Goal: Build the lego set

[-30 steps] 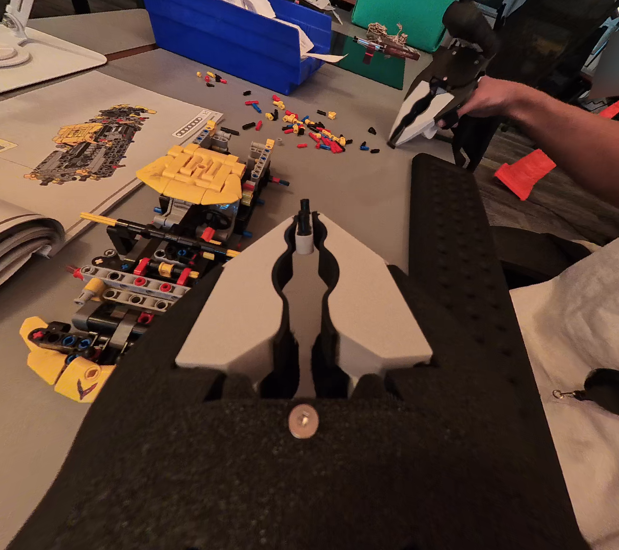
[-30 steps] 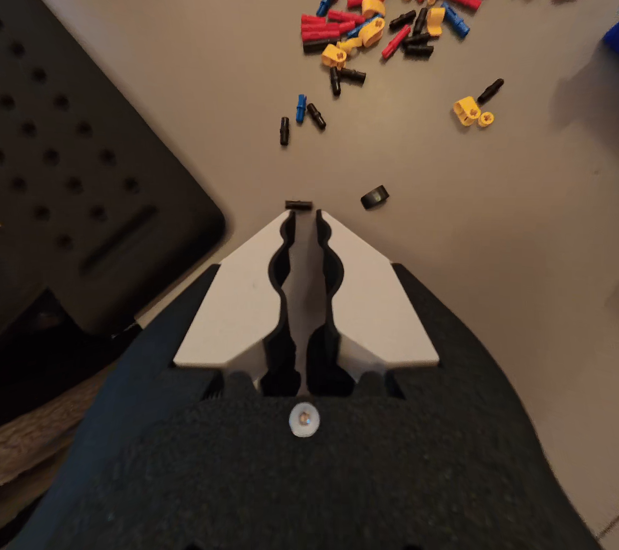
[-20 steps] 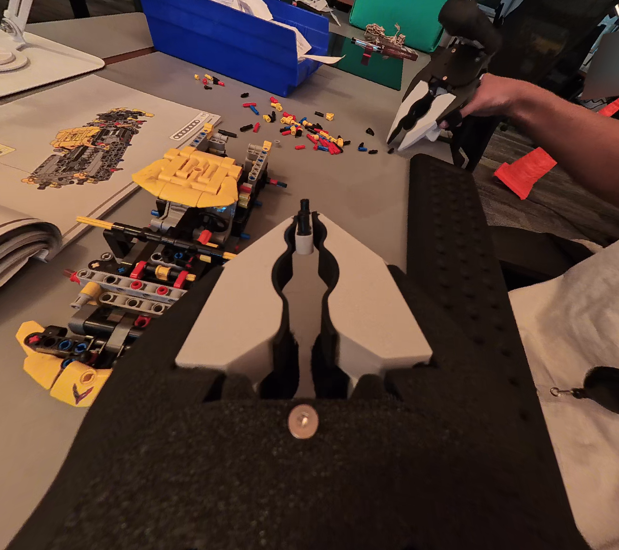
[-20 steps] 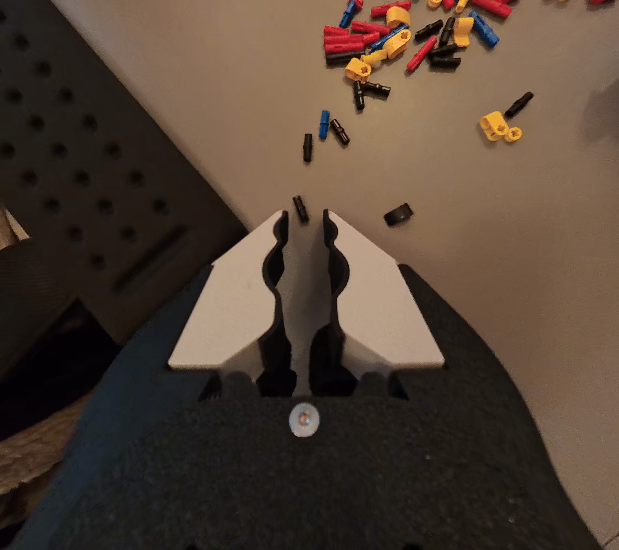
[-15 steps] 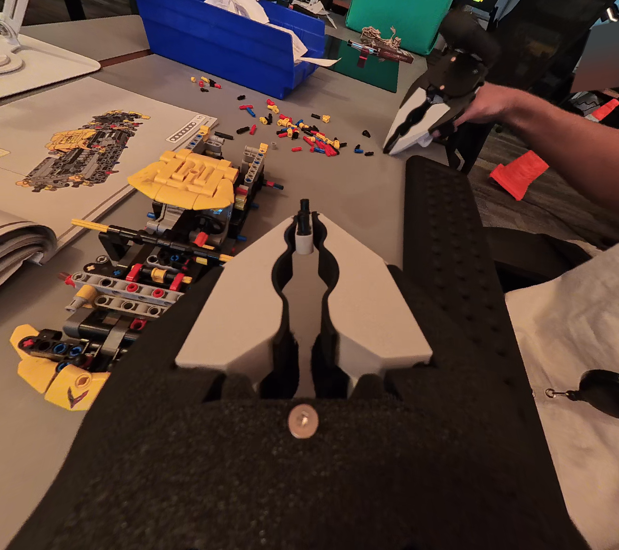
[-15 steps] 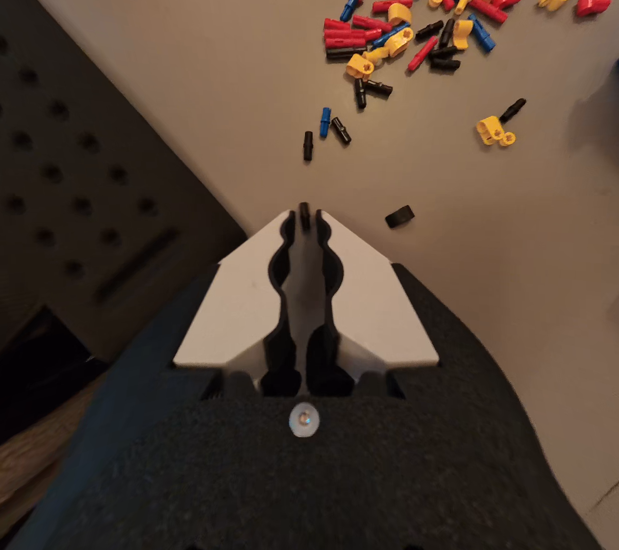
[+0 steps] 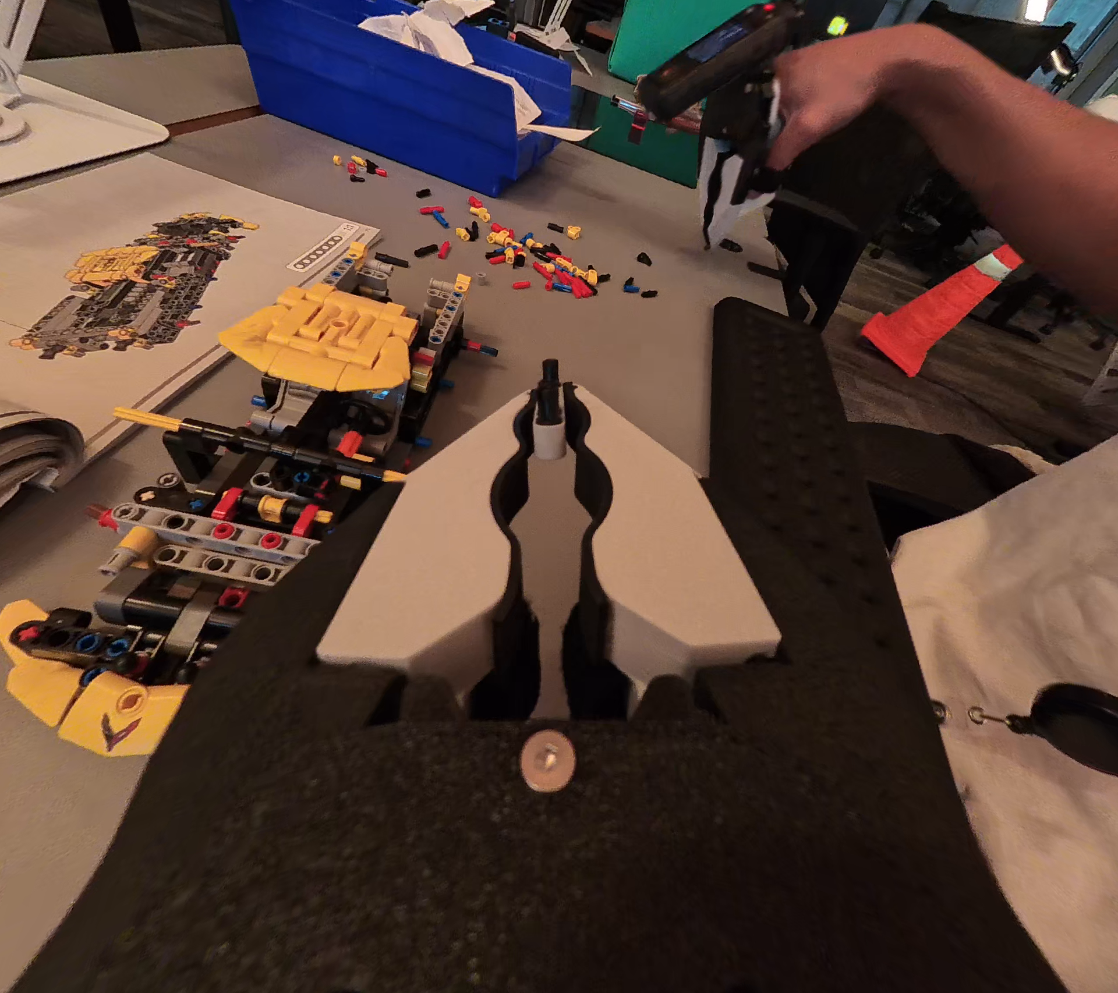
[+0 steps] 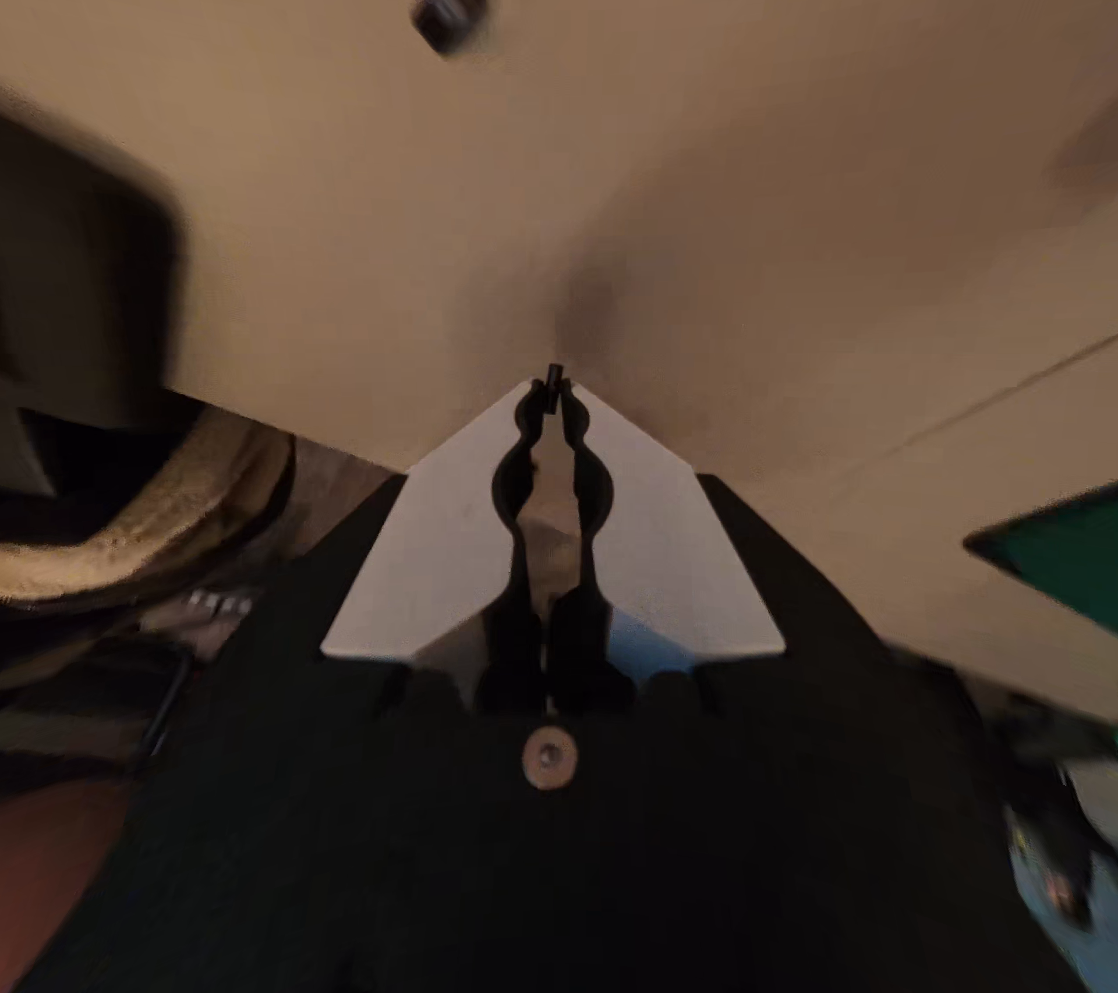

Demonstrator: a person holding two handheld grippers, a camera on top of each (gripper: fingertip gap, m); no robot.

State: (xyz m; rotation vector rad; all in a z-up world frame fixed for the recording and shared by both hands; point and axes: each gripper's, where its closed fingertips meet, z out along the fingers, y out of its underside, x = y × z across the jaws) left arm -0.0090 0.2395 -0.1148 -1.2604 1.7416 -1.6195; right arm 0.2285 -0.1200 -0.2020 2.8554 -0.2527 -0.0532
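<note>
Left fingers: your left gripper [image 7: 549, 397] is pinching a short white sleeve with a black pin [image 7: 549, 407] standing out of its front end; the fingers [image 7: 460, 510] press on it at the tips only, with a gap behind.
Right fingers: your right gripper [image 8: 552, 389] is nearly pressed together on a small black connector pin [image 8: 552, 386], which pokes just past the tips; it hangs above the grey desk [image 8: 726, 117], touching nothing else.
Loose parts: a scatter of small red, yellow, blue and black pins and connectors [image 7: 532, 253] lies on the desk beyond the model, in front of the blue plastic bin [image 7: 387, 81]. One blurred dark piece [image 8: 451, 5] lies alone near your right gripper.
Model: the partly built yellow, black and grey car chassis [image 7: 254, 456] sits just left of your left gripper, beside the open instruction booklet [image 7: 151, 262].
Done so far: the frame, a yellow hood panel and yellow front corner pieces are on.
Left to do: judging by the bare beams, exposed pins and the parts pile, much bodywork remains; both pinched pieces are not yet fitted.
</note>
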